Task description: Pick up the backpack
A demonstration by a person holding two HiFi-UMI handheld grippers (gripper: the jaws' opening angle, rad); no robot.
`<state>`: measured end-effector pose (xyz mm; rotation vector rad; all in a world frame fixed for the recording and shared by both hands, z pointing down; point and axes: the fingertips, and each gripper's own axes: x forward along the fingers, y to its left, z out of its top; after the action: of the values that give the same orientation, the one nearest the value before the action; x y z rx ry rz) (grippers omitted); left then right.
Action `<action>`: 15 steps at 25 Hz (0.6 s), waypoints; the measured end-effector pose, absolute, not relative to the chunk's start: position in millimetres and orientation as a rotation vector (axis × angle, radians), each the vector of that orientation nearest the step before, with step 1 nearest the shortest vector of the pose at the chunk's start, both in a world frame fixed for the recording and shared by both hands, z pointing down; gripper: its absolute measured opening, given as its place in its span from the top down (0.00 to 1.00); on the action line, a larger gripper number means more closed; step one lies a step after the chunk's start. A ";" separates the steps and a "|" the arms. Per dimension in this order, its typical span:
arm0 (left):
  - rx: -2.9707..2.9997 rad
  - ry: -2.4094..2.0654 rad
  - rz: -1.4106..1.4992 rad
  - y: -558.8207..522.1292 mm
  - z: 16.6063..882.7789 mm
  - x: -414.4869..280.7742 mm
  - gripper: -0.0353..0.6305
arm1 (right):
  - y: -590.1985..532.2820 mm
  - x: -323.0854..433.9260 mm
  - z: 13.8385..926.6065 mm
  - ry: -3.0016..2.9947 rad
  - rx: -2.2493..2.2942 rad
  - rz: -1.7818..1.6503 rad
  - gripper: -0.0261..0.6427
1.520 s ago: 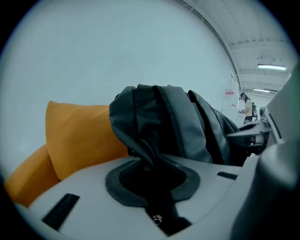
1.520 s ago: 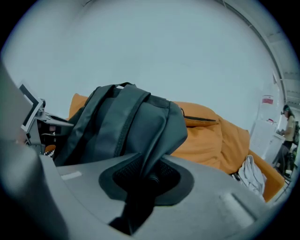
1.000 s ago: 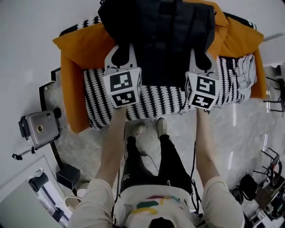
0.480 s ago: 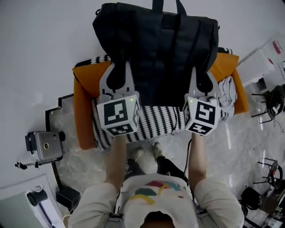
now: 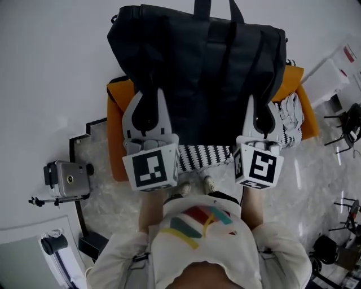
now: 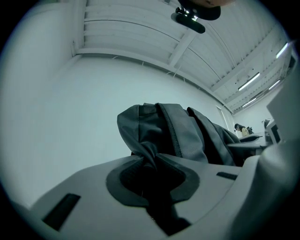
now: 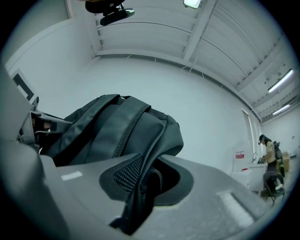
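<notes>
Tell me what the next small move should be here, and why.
Probably raise both hands slightly and evenly. The left gripper and right gripper each pinch fabric at the near edge of the backpack, which looks level between them above the orange seat. An uneven lift could tilt it.

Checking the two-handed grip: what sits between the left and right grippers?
Head view: the backpack spans the gap between the left gripper and the right gripper, both shut on its fabric. Lower in the frame, a striped textile shows between them.

The backpack (image 5: 197,62) hides most of the orange cushion (image 5: 117,152) — its top handles (image 5: 202,8) run off the upper edge.
</notes>
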<state>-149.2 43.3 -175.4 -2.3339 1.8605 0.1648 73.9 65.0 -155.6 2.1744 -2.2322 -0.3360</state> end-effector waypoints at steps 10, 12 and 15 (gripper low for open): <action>-2.315 1.878 0.137 65.9 -178.2 -151.8 0.85 | 90.2 71.2 -150.6 -2.278 2.168 -0.283 0.86; -2.307 1.869 0.138 68.0 -179.5 -150.7 0.85 | 92.3 72.4 -150.4 -2.277 2.180 -0.284 0.86; -2.300 1.856 0.145 70.3 -181.5 -149.3 0.85 | 95.3 73.6 -151.1 -2.273 2.187 -0.294 0.86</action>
<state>-149.3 70.3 -181.5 -2.2997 1.8559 0.1454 73.6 95.3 -151.1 2.1865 -2.2733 -0.2944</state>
